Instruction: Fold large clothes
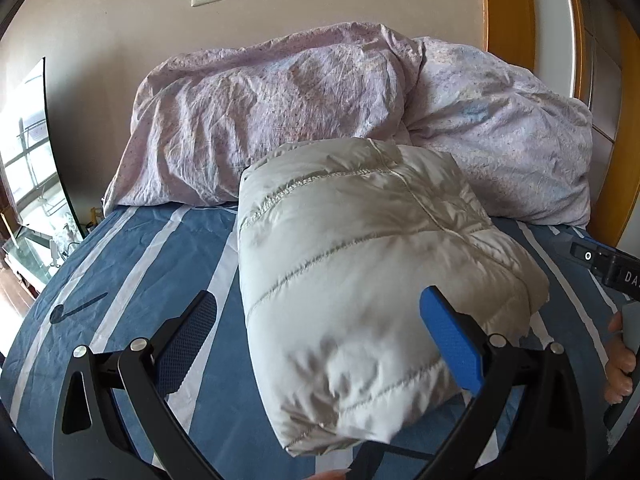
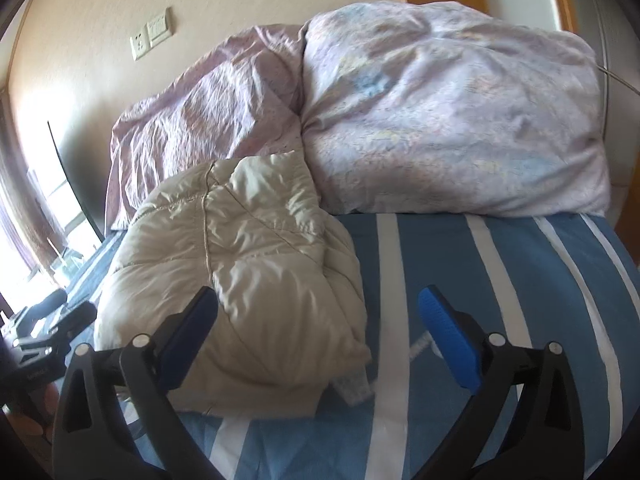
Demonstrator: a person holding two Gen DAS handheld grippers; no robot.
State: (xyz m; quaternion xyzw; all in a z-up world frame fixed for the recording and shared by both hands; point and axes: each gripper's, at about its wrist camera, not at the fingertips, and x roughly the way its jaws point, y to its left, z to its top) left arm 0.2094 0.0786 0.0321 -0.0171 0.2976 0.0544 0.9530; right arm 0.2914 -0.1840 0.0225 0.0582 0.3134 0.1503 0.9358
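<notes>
- The folded down jacket [image 1: 360, 280] is my landmark: a pale grey, quilted bundle lying on the bed, its far edge against the pillows [image 1: 280, 120].
- My left hand-held gripper [image 1: 316, 340] stands wide open. The jacket's near end shows between its jaws, yet neither pad seems to press on the fabric, so I read it as released.
- My right hand-held gripper [image 2: 318, 340] is spread just as wide and grips nothing. Its left finger sits in front of the jacket's right flank, and its right finger is over bare sheet to the jacket's right.
- I judge the fold itself as done — what remains is backing off cleanly.
- To do that well, I would draw both grippers straight away from the jacket with the jaws kept wide, so that no pad snags the slippery shell and drags a layer open.
- The shell is shiny and smooth, with stitched channels running across puffy, air-filled panels. Such filling tends to spring back, so I would watch the top layer for any creep.
- A loose hem [image 1: 536, 312] sticks out at the jacket's near right corner — a light press there might be worth it.
- Under the jacket lies a blue sheet [image 1: 140, 260] with white stripes, thin and creased.
- The pillows behind the jacket are plump, in crumpled lilac printed cotton.
</notes>
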